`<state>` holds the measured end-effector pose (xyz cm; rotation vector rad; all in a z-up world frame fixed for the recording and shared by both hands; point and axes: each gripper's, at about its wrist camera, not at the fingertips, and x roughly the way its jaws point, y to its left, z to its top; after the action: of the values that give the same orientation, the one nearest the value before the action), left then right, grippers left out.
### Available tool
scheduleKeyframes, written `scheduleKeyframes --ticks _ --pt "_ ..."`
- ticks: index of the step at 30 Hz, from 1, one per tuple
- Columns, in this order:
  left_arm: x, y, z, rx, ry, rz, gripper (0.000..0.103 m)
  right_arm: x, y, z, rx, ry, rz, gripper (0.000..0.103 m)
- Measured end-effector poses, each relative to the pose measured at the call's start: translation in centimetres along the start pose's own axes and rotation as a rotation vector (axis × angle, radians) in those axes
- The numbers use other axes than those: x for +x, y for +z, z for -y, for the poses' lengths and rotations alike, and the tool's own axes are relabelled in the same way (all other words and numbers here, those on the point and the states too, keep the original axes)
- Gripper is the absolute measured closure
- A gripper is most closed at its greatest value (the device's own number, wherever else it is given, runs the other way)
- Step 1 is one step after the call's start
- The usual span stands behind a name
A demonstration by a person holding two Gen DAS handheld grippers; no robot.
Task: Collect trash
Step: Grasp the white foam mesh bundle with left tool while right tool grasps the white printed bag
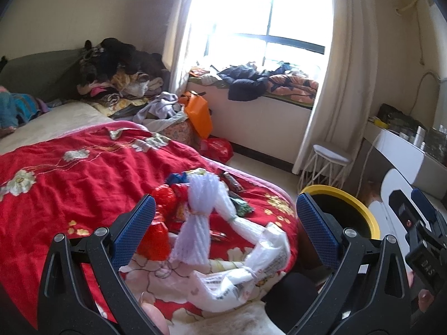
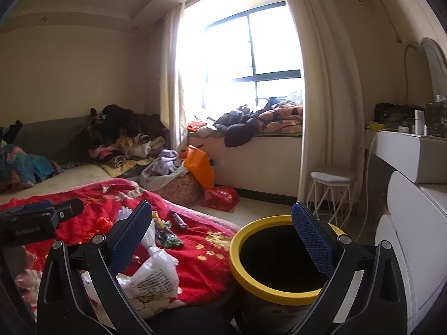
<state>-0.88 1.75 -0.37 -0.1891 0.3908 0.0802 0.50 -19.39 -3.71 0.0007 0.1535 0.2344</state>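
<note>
On the bed, a red floral bedspread [image 1: 69,184] carries the trash near its foot corner: a white foam fruit net [image 1: 195,212], a crumpled white printed plastic bag [image 1: 251,268], red wrappers [image 1: 164,203], a blue scrap [image 1: 176,178] and dark snack wrappers [image 1: 233,182]. Just beside that corner on the floor stands a trash bin with a yellow rim [image 2: 279,298], its inside dark so its contents cannot be made out. The left gripper [image 1: 223,223] hovers over the trash with its blue-padded fingers wide apart, holding nothing. The right gripper [image 2: 220,237] is spread too, one finger over the plastic bag and the other over the bin's mouth. Further back lie a heap of clothes [image 1: 120,67] at the head of the bed, an orange bag [image 1: 198,114], a red bag [image 1: 218,148] on the floor, a cluttered window seat [image 1: 251,111], a white stool [image 1: 329,162] and a white dressing table [image 2: 405,150]. Glare through the window [image 1: 265,14] washes out the view outside, and the items on the dressing table are too small to identify
</note>
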Motion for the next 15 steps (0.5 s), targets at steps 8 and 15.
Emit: scheduleKeyframes --ticks 8,15 --pt "1.3 1.5 -3.9 -0.048 0.067 0.001 0.010 1.4 1.2 -1.8 0.001 0.097 -0.055 0.006" --pt "2.4 1.9 -5.8 -0.084 0.103 -0.025 0.010 3.9 2.2 -2.8 0.001 0.177 -0.124 0.006"
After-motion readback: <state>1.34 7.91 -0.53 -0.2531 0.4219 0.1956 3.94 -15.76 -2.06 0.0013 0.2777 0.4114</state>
